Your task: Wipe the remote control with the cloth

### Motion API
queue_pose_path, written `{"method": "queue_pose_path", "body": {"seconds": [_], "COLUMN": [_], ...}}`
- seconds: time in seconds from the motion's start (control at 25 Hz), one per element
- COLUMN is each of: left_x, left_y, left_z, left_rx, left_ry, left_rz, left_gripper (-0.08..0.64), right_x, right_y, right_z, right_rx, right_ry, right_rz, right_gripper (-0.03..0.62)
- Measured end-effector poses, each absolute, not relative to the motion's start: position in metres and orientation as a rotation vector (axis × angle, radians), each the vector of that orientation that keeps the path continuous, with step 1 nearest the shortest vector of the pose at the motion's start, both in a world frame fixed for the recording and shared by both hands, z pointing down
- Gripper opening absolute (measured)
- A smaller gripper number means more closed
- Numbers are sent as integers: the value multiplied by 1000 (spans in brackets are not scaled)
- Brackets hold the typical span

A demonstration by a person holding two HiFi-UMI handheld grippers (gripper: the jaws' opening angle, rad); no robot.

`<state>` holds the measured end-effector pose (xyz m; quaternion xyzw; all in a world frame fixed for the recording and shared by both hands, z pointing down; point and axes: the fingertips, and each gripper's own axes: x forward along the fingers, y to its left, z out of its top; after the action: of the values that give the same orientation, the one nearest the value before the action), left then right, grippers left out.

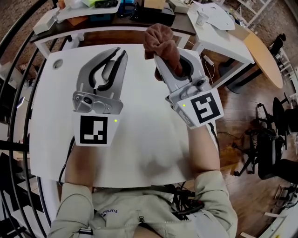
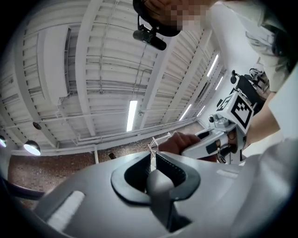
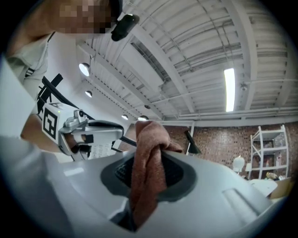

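Note:
My left gripper [image 1: 113, 58] hovers over the white table [image 1: 139, 148], left of centre, shut on a slim grey remote control [image 1: 108, 70] held edge-on between its black pads. In the left gripper view the remote control [image 2: 160, 190] runs back from the jaws of the left gripper [image 2: 153, 160] toward the camera. My right gripper [image 1: 171, 55] is just to the right, shut on a bunched brown cloth [image 1: 160, 42] that sticks out past its tips. The right gripper view shows the cloth [image 3: 149, 162] pinched in the right gripper [image 3: 150, 151], with the left gripper [image 3: 86, 130] close beside it.
A round grommet [image 1: 57, 64] sits at the table's far left corner. Cluttered desks [image 1: 107, 9] stand behind the table, and a white side table [image 1: 219, 28] with a cup stands at the back right. Black office chairs [image 1: 274, 139] are on the wooden floor at the right, and a black railing [image 1: 14, 93] runs along the left.

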<state>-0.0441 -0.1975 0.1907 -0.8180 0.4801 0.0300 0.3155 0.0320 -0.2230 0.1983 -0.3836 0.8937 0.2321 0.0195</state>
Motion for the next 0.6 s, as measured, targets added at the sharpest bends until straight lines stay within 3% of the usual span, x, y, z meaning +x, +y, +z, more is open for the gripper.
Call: {"method": "queue_pose_path", "body": {"seconds": [0.6], "left_x": [-91], "left_y": [-225], "left_z": [192], "left_rx": [-2555], "left_ry": [1390], "left_rz": [588], "left_gripper": [41], "right_x": [-54], "right_y": [-191], "right_z": [292], "right_rx": [-845], "right_ry": [3253], "right_rz": [1174], "right_gripper": [83]}}
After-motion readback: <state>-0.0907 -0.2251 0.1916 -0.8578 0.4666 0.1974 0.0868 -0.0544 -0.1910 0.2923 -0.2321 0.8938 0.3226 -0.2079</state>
